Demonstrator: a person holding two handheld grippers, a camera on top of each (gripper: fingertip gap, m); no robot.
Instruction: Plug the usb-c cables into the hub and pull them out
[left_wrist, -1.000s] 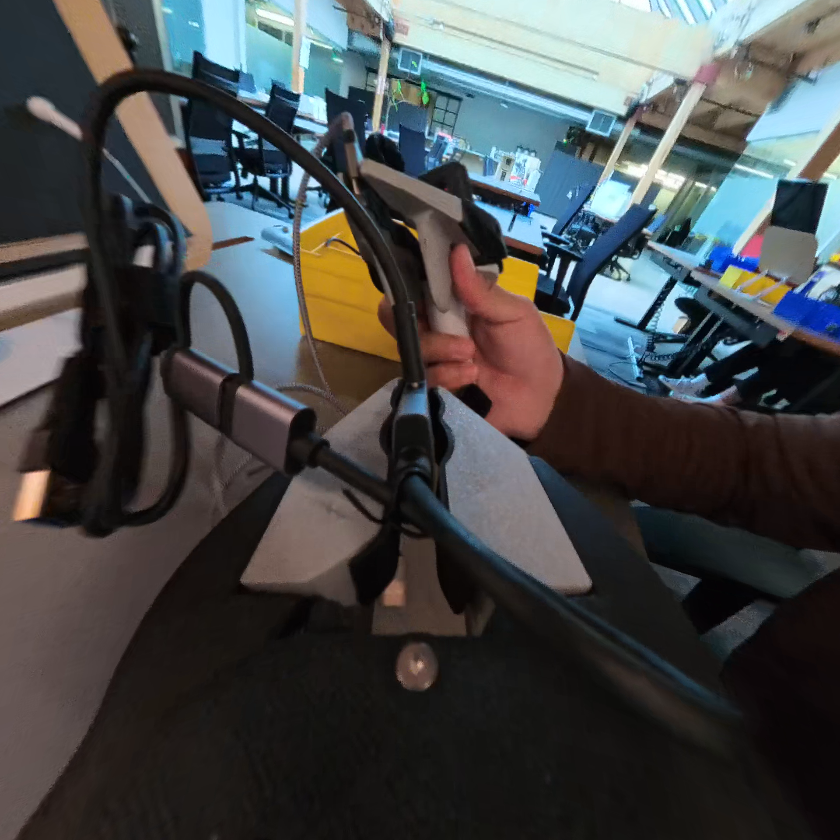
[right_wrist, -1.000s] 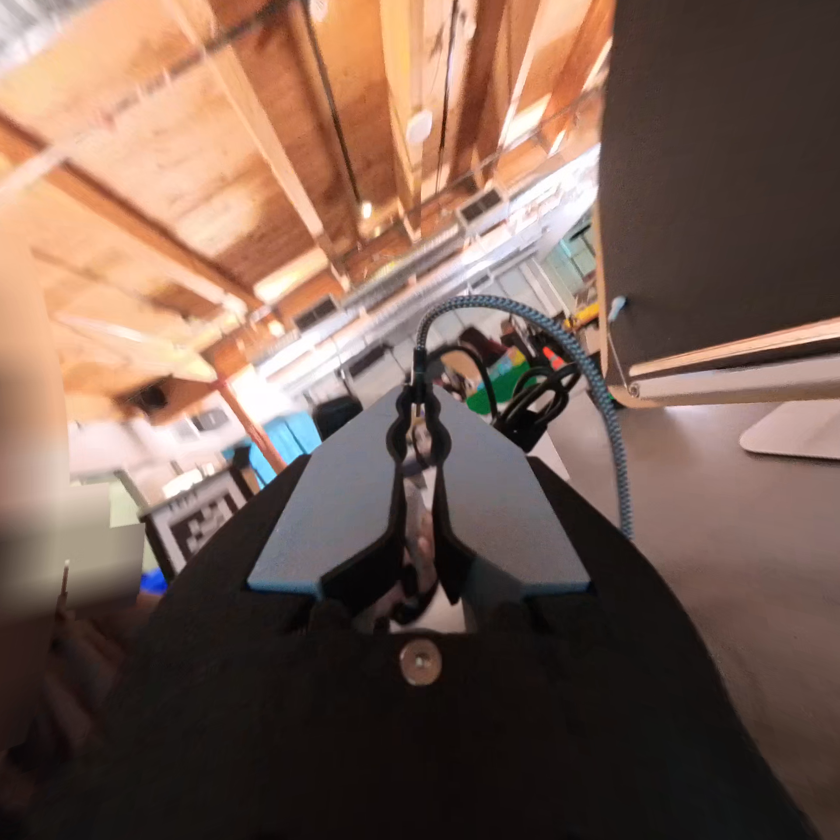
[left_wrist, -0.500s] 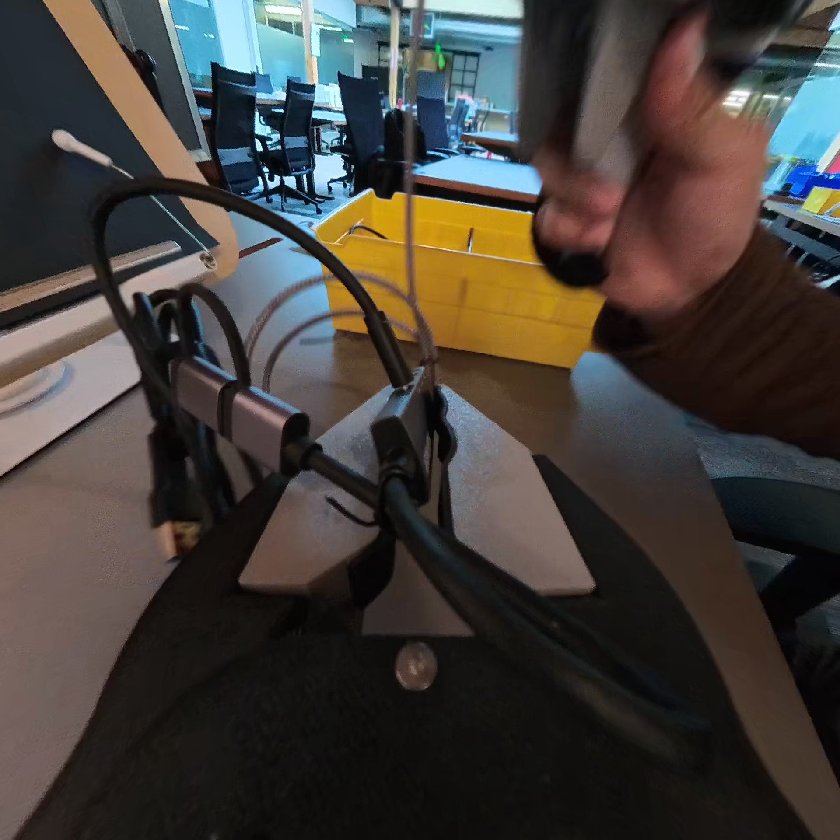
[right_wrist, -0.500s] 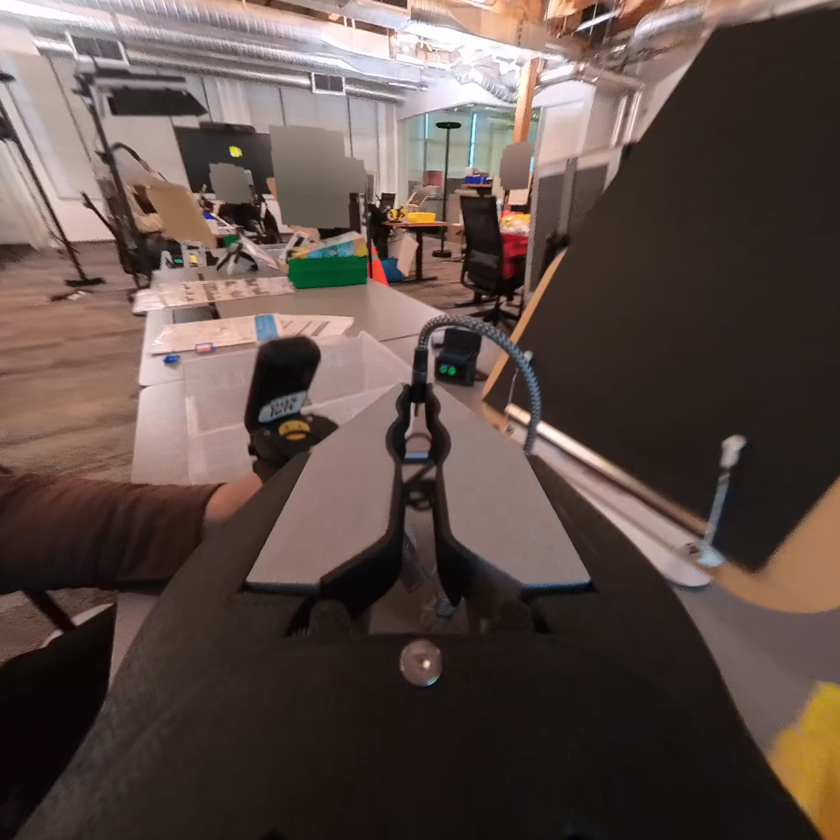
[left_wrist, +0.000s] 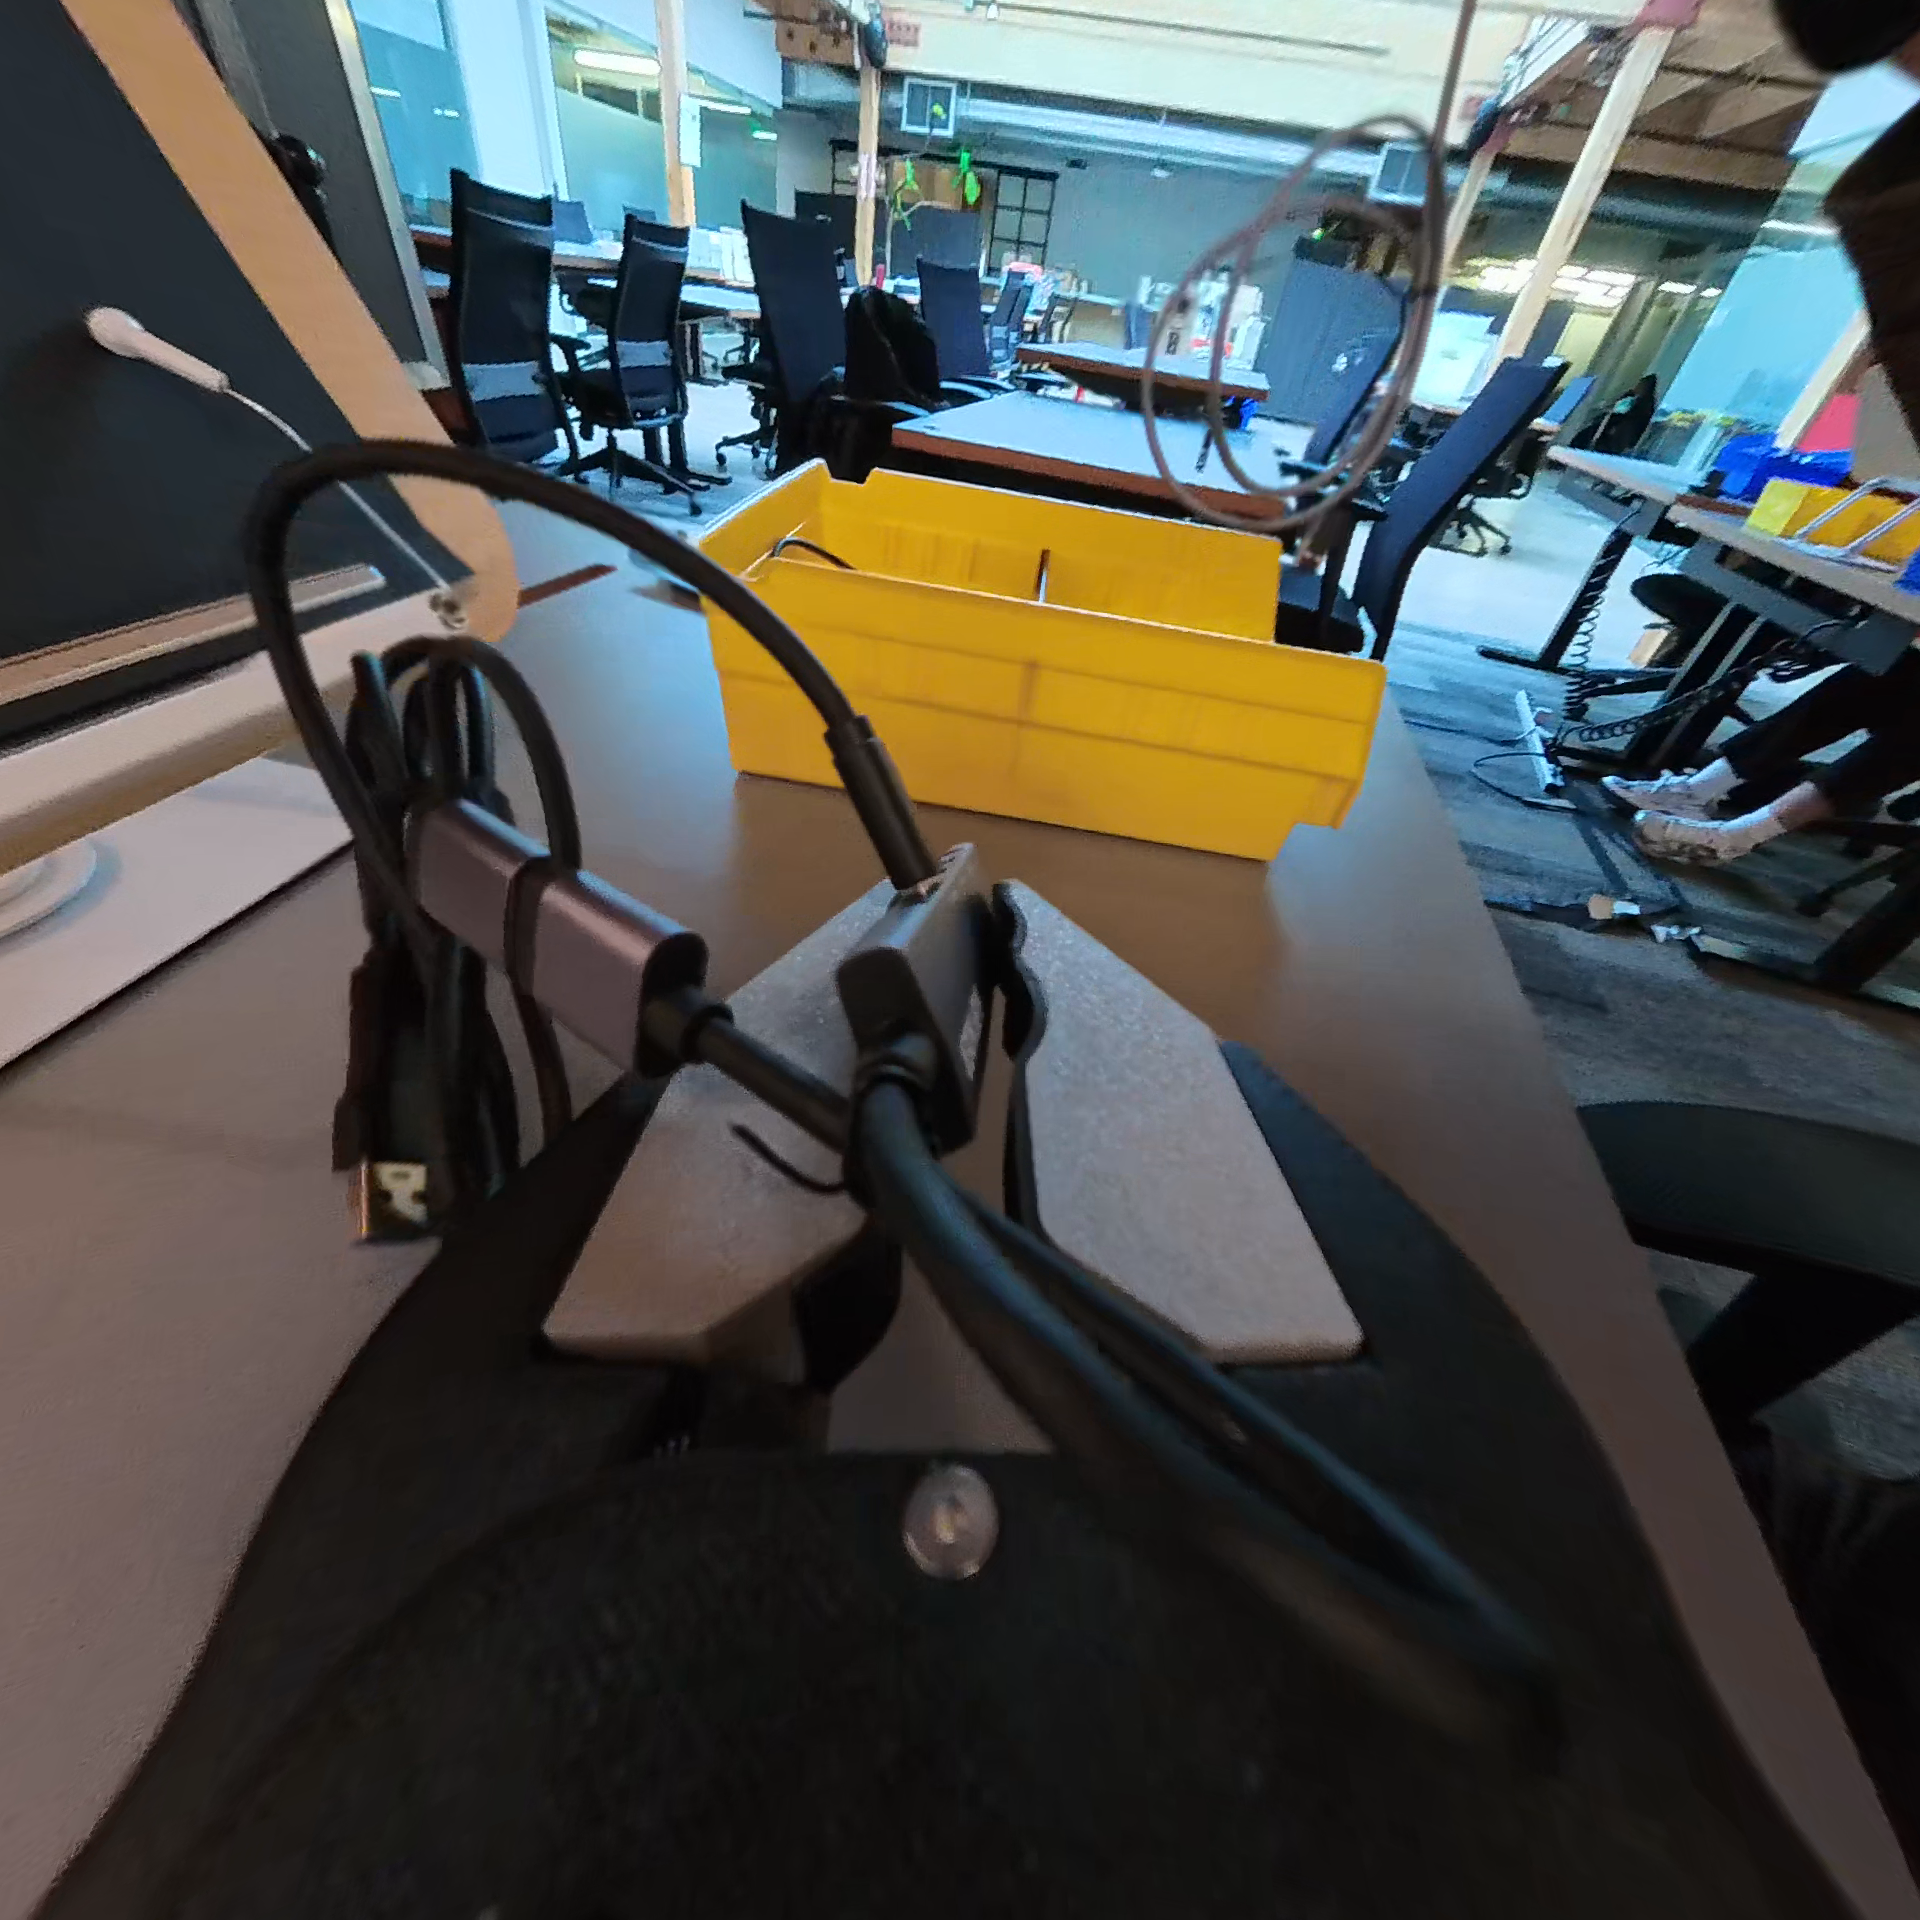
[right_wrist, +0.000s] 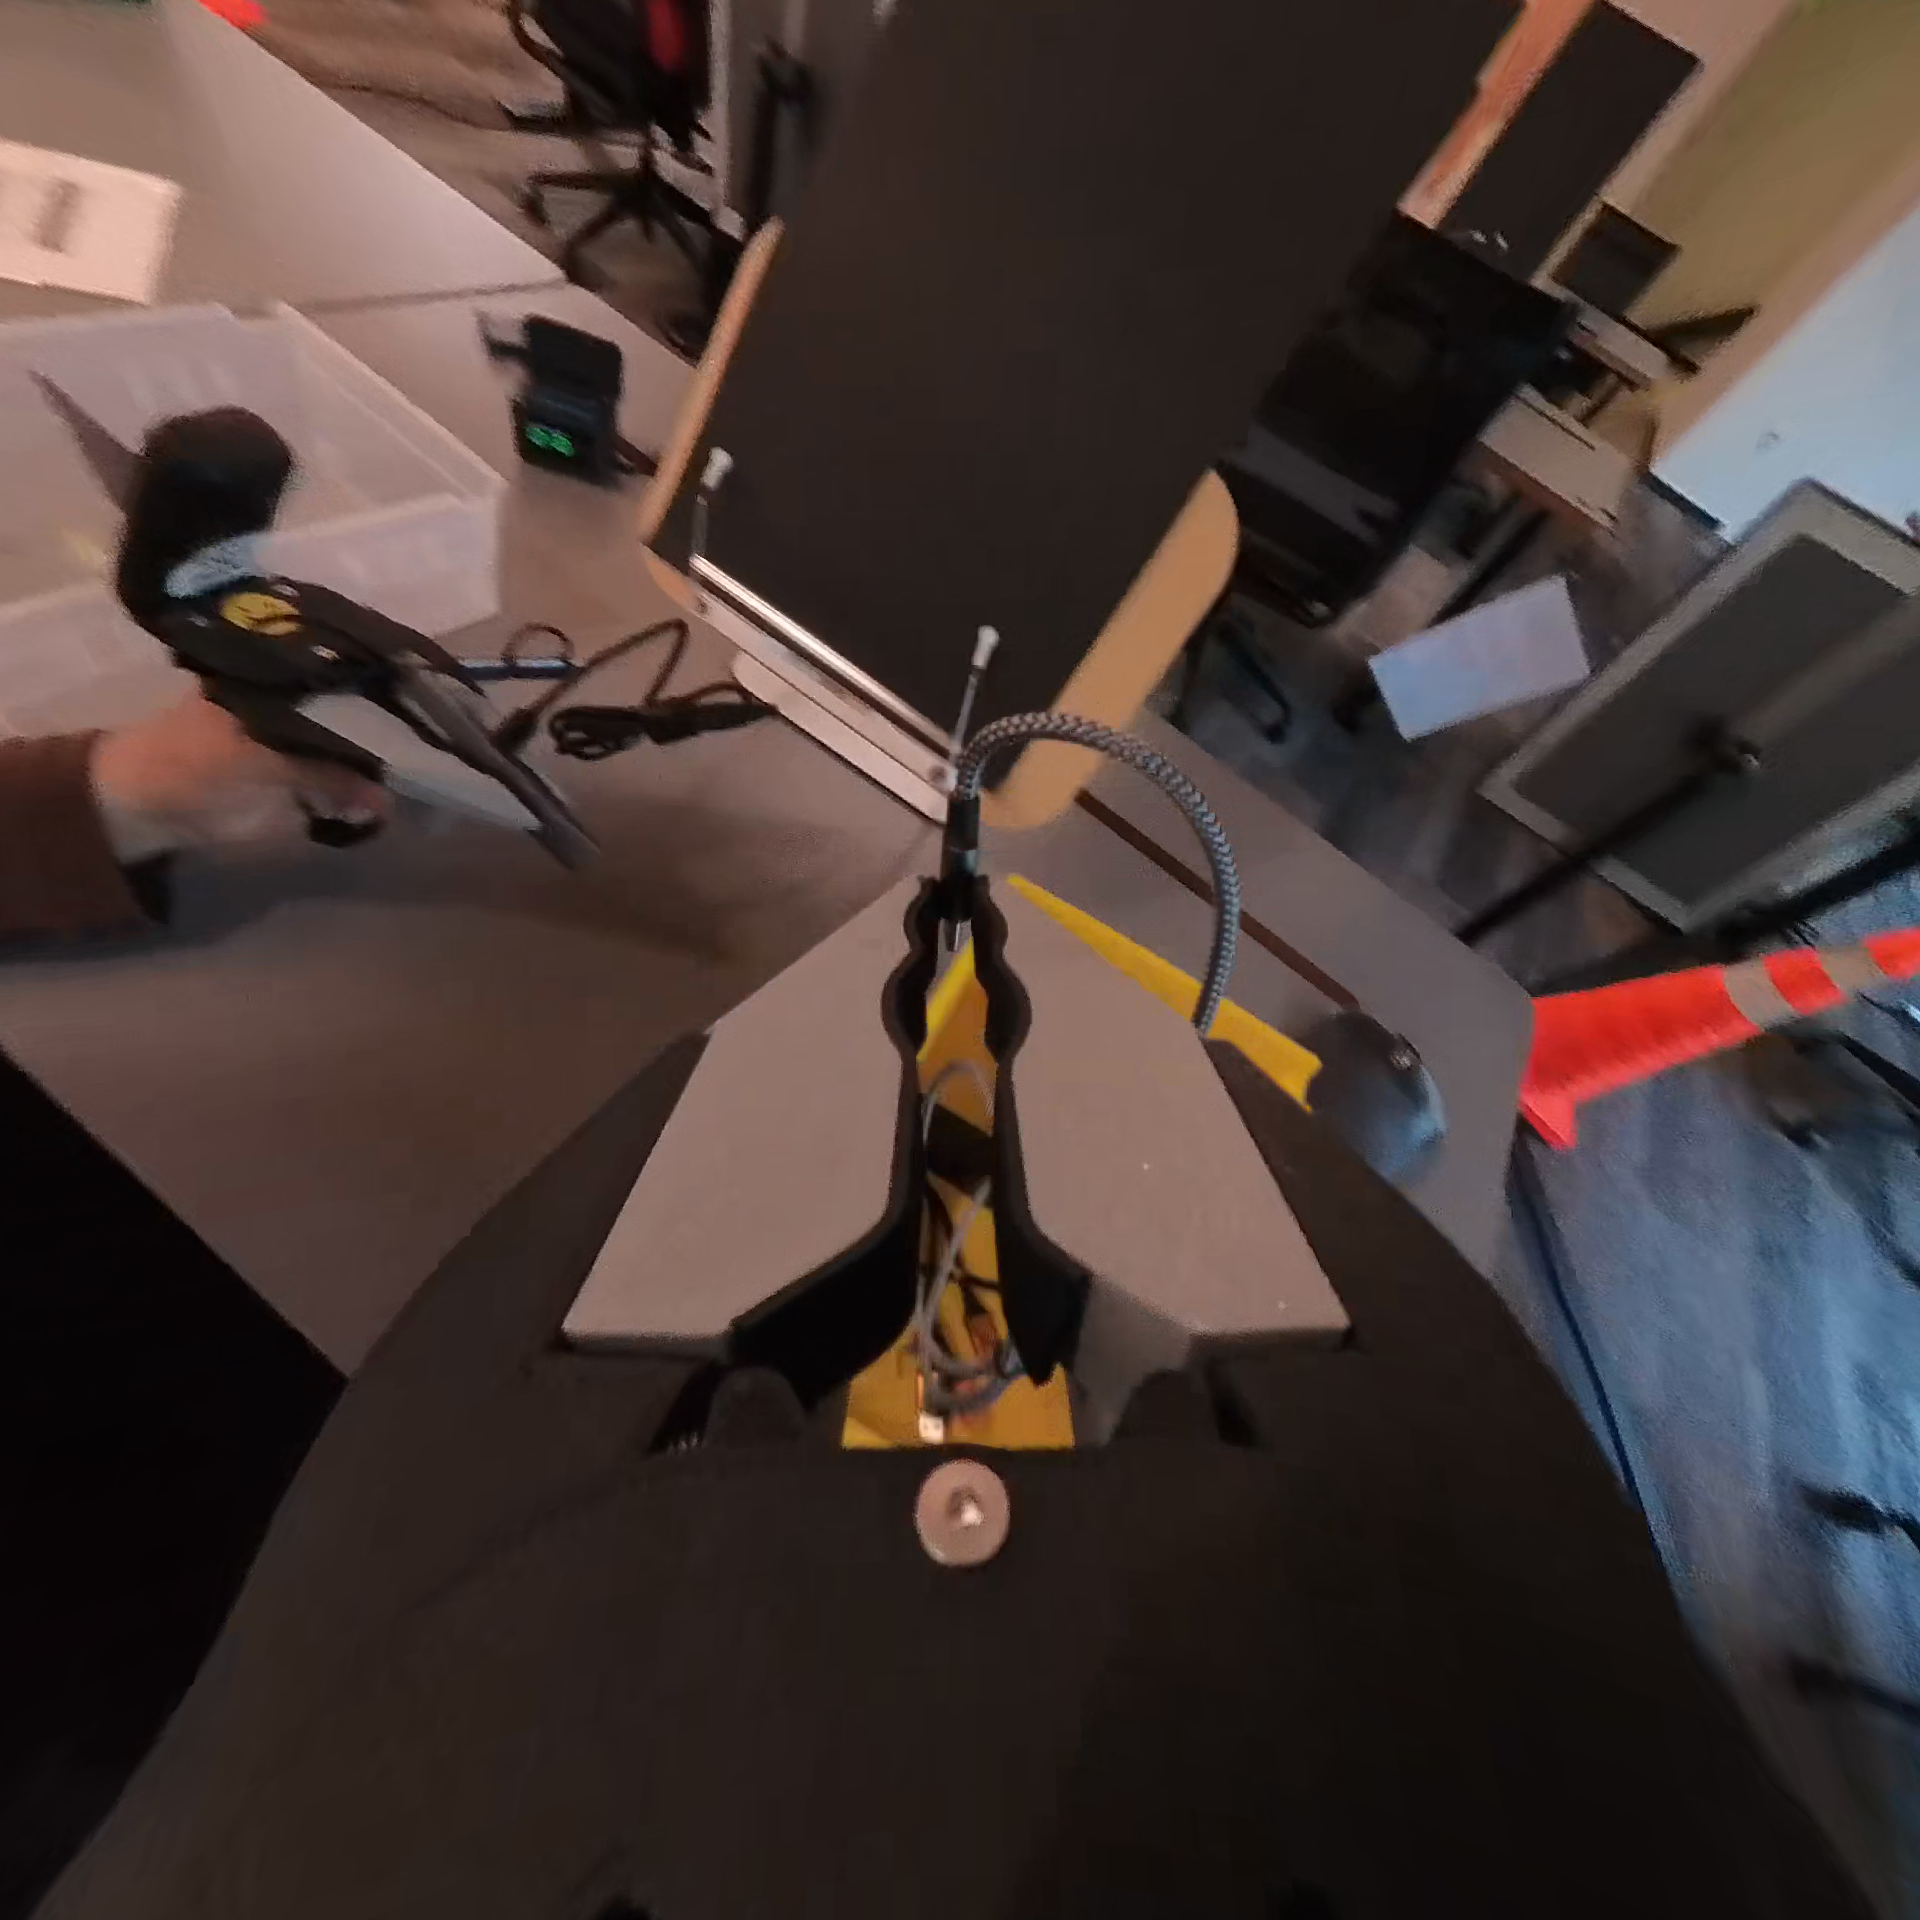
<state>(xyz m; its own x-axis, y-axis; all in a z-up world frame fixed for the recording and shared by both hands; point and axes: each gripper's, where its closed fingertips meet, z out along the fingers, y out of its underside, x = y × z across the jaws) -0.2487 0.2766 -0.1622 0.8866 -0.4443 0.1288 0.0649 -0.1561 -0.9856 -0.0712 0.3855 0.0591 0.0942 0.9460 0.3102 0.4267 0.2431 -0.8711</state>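
Observation:
My left gripper (left_wrist: 977, 920) is shut on a dark hub (left_wrist: 920, 997), held above the table. A black cable (left_wrist: 873, 769) is plugged into the hub's far end and arcs up and left to a hanging cable bundle (left_wrist: 416, 987) with a grey metal adapter (left_wrist: 561, 914). My right gripper (right_wrist: 961, 904) is shut on the plug of a grey braided usb-c cable (right_wrist: 1195, 821), high above the yellow bin (right_wrist: 1143, 977). The braided cable's loops (left_wrist: 1299, 312) dangle above the bin in the left wrist view. The left gripper (right_wrist: 260, 644) shows far left in the right wrist view.
The yellow bin (left_wrist: 1039, 707) with loose cables stands on the dark table (left_wrist: 1195, 935), whose edge runs along the right. A black panel on a stand (left_wrist: 125, 468) is at the left. An orange cone (right_wrist: 1662, 1008), a black mouse (right_wrist: 1371, 1091) and office chairs lie beyond. Across from one pair of fingers to the other is roughly 30 cm.
My right gripper has swung from close in front of the hub up and over the yellow bin, carrying the braided cable. My left gripper has tilted down toward the table with the hub.

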